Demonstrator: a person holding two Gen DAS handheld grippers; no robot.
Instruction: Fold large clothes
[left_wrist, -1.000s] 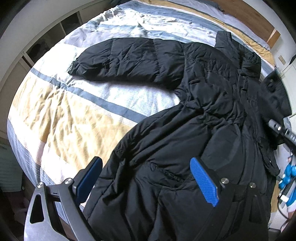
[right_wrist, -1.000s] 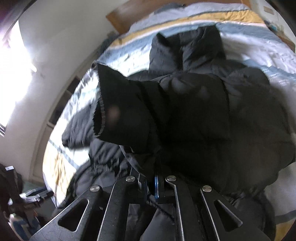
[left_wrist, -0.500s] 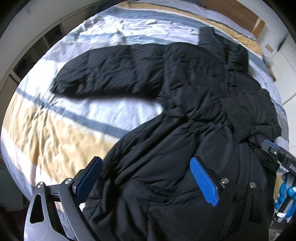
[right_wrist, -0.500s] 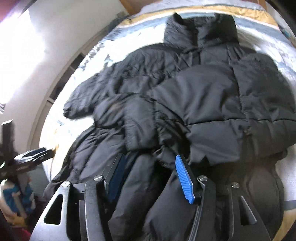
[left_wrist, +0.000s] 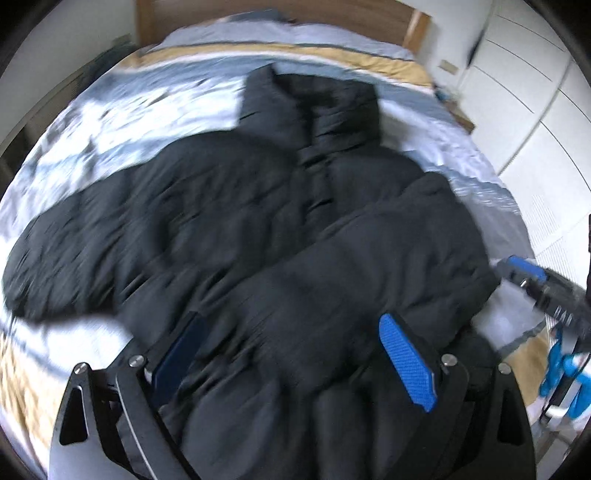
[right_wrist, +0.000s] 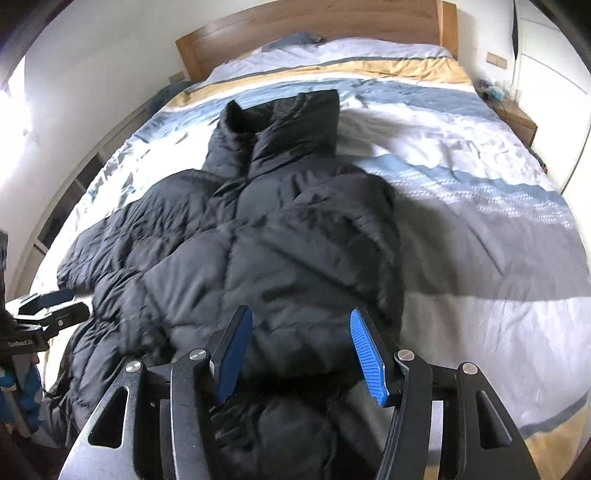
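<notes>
Striped bedding (right_wrist: 461, 229) carried a bulky, soft black puffer jacket (right_wrist: 258, 258); both claws, left (left_wrist: 295, 362) and right (right_wrist: 301, 350), hung apart, empty. Its outstretched sleeve (left_wrist: 74, 251) looked grippable.

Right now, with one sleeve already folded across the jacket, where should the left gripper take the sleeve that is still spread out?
Probably at the cuff end of the spread sleeve, coming from the jacket's open left side over the bedspread. The sleeve lies flat and free there, so the left gripper can carry it across.
</notes>
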